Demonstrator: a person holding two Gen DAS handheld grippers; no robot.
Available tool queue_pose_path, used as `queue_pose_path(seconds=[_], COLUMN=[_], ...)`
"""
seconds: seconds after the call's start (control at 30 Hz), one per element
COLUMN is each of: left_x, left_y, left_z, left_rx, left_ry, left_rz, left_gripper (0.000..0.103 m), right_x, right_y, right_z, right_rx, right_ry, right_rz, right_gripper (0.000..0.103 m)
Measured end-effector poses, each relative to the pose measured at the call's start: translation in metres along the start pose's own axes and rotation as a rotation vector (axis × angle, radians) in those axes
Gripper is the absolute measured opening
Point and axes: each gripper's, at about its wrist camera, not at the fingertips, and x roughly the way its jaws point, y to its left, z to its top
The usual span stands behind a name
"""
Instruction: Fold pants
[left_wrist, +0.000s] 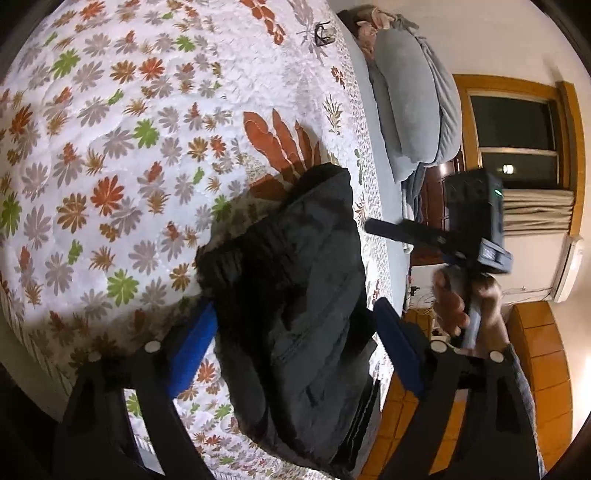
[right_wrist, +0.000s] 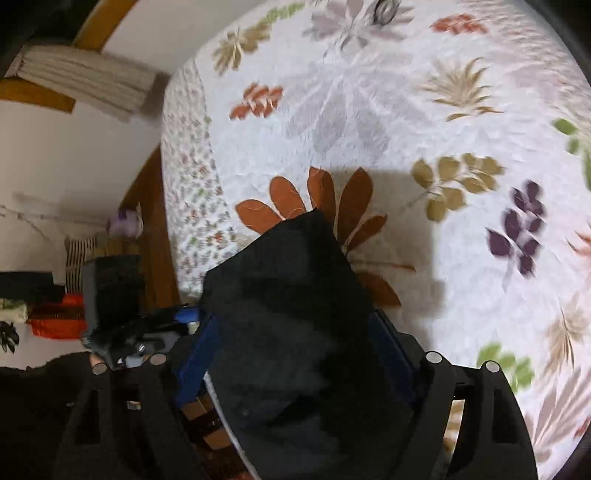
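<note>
Your left gripper (left_wrist: 295, 328) and right gripper (right_wrist: 295, 339) spread wide around pants (left_wrist: 295, 295) (bunched, on quilt (left_wrist: 129, 147)).

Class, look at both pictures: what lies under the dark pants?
Under the dark pants lies the floral quilt, showing all around them. The quilt's pattern directly beneath is covered.

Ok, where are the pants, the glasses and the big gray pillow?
black pants (left_wrist: 295, 295): left wrist view, on the bunched middle of the fabric.
eyeglasses (left_wrist: 324, 34): left wrist view, on the dark frame.
gray pillow (left_wrist: 410, 99): left wrist view, on its rounded side.
</note>
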Motion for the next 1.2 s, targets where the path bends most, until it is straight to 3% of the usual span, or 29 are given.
queue_pose_path(seconds=[0.23,0.47,0.57,0.63,0.73,0.87,1.2], left_x=[0.0,0.002,0.003,0.001,0.002,0.001,-0.01], left_y=[0.018,0.018,0.017,0.021,0.025,0.021,-0.011], left_z=[0.002,0.001,0.002,0.0,0.001,-0.002,-0.009], left_rx=[-0.091,-0.097,-0.096,-0.107,-0.127,-0.103,-0.022], left_ry=[0.01,0.004,0.006,0.005,0.019,0.023,0.002], left_rz=[-0.042,-0.041,-0.028,-0.023,-0.017,-0.028,-0.054], left_gripper=[0.082,0.085,0.078,0.066,0.045,0.034,0.029], right_x=[0.04,0.064,0.065,0.069,0.072,0.07,0.033], right_y=[-0.011,-0.018,-0.019,-0.019,-0.012,-0.007,0.02], right_z=[0.031,0.045,0.046,0.047,0.047,0.044,0.032], right_rx=[-0.028,-0.038,-0.048,-0.052,-0.066,-0.097,-0.158], right_ry=[0.074,0.128,0.148,0.16,0.179,0.18,0.134], right_rz=[0.088,0.134,0.143,0.148,0.169,0.126,0.037], right_gripper=[0.083,0.084,0.084,0.084,0.065,0.038,0.031])
